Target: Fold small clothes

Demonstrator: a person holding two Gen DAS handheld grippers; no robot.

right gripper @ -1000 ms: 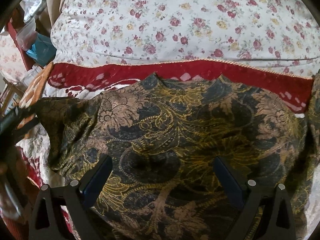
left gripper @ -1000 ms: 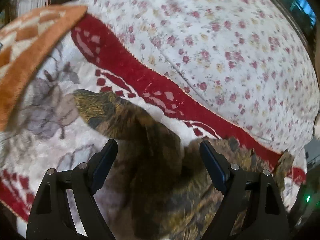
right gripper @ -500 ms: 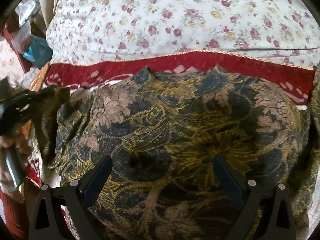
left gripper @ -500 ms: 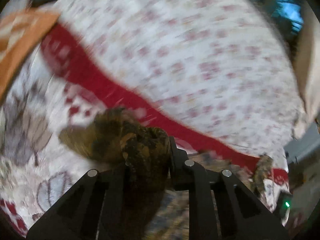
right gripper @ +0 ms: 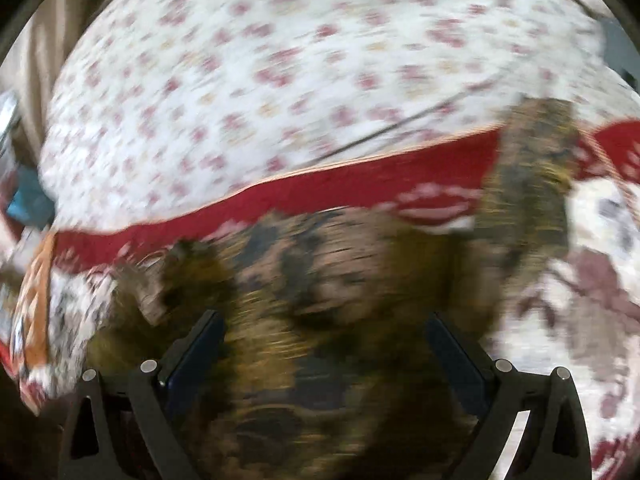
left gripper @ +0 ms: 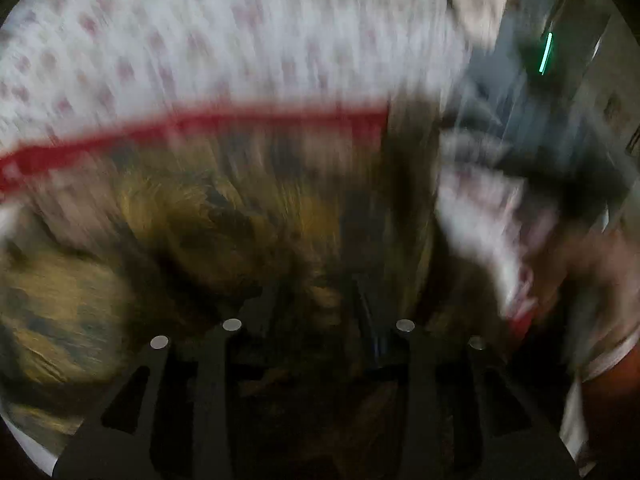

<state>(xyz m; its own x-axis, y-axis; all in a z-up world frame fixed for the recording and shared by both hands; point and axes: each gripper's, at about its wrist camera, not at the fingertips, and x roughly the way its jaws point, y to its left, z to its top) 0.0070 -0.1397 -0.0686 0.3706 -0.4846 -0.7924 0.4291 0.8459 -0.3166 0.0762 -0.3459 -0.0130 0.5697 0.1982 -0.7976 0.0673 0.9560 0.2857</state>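
A dark garment (right gripper: 320,292) with a gold, brown and black flower print lies on the bedspread; both views are blurred by motion. My left gripper (left gripper: 320,304) is shut on a fold of the garment (left gripper: 224,224) and holds it over the rest of the cloth. My right gripper (right gripper: 320,340) is open with its jaws wide apart, just above the garment's middle. One end of the garment (right gripper: 532,168) reaches up across the red border at the right.
The white bedspread with small red flowers (right gripper: 280,80) fills the far side, with a red border band (right gripper: 360,184) across it. An orange checked cloth (right gripper: 38,300) lies at the left. A person's hand (left gripper: 592,264) shows at the right of the left wrist view.
My left gripper closed on the garment's left edge and swung it quickly to the right over the cloth. My right gripper stayed open and shifted left above the garment.
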